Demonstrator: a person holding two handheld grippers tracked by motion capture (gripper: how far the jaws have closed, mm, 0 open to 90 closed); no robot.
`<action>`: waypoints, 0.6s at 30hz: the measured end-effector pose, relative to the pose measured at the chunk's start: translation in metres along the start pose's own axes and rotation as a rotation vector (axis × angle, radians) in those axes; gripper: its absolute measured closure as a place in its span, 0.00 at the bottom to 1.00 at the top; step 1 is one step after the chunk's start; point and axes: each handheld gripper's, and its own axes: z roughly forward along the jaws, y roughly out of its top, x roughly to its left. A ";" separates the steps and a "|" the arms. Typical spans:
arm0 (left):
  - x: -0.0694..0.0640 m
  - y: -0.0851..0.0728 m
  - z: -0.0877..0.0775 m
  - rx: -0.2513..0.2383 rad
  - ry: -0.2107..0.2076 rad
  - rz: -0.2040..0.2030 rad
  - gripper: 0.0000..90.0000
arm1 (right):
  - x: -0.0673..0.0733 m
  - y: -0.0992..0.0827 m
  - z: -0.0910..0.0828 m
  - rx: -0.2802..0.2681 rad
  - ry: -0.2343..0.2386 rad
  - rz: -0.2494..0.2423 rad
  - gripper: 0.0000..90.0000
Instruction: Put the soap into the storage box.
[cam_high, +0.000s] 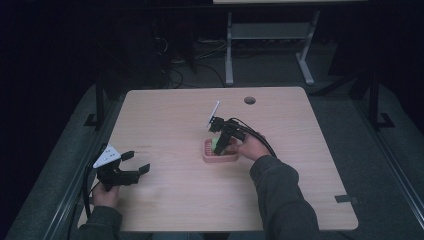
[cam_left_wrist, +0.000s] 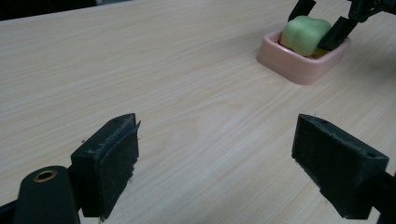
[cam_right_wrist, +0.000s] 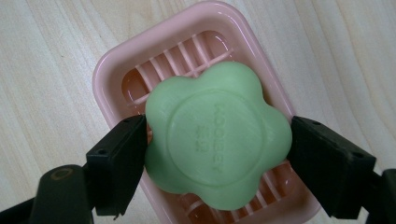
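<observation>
Left gripper (cam_high: 134, 162): my fingers (cam_left_wrist: 109, 163) stand wide apart, holding nothing, low over the bare table (cam_high: 165, 115) near its left front edge. Pink soap dish (cam_left_wrist: 301, 58) lies well off, toward the table's middle.

Middle: the soap dish sits flat on the table, ribbed floor visible inside. One thing in it: a green, flower-shaped soap bar (cam_right_wrist: 217, 135), raised lettering on top, tilted, lower edge down in the dish.

Right gripper (cam_right_wrist: 217, 140): my fingers (cam_right_wrist: 119, 163) are clamped on the soap, one pad pressed on each side, angled down over the dish.
</observation>
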 end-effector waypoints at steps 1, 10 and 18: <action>0.000 0.000 0.000 0.001 0.000 0.000 0.16 | 0.000 0.000 0.000 0.000 0.002 -0.002 0.22; 0.000 0.000 -0.001 0.002 -0.003 0.004 0.16 | 0.000 -0.003 -0.002 0.004 -0.001 0.008 0.21; -0.001 0.000 -0.001 0.001 0.001 0.004 0.16 | -0.001 -0.004 -0.003 0.009 -0.006 0.010 0.21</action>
